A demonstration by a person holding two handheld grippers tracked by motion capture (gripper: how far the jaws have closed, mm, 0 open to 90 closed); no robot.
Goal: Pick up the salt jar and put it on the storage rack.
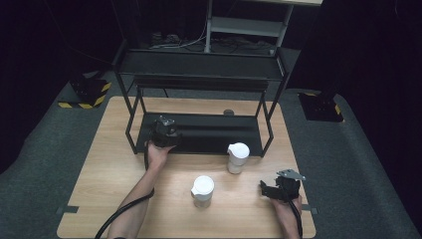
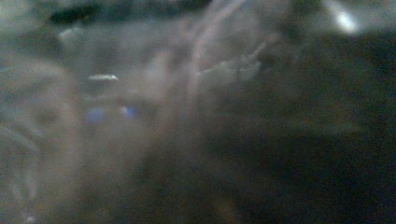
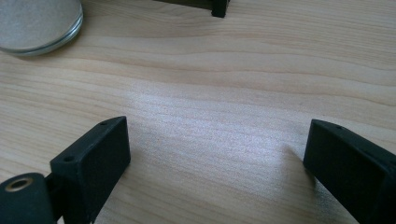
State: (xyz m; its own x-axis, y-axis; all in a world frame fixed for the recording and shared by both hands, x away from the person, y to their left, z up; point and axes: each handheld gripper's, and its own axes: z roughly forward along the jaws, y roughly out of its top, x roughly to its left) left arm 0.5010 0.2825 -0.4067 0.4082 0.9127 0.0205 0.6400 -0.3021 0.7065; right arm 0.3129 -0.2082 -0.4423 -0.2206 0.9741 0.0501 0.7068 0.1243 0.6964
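Note:
Two white-lidded cups stand on the wooden table (image 1: 109, 164): one near the middle front (image 1: 202, 190), the other (image 1: 238, 157) by the front edge of a black two-tier rack (image 1: 209, 134). My left gripper (image 1: 165, 128) rests at the left end of the rack's lower shelf; its own view is a blur and its jaws are hidden, so I read it as shut. At the front right my right gripper (image 1: 271, 188) sits low over the table. Its jaws stand wide open over bare wood (image 3: 217, 135), and a cup's frosted base (image 3: 37, 23) lies ahead to the left.
The rack's upper shelf (image 1: 199, 64) overhangs the back of the table. One rack foot (image 3: 219, 7) stands ahead of the right gripper. Dark carpet surrounds the table, with yellow-and-black striped blocks at the far left (image 1: 87, 94) and far right (image 1: 321, 105).

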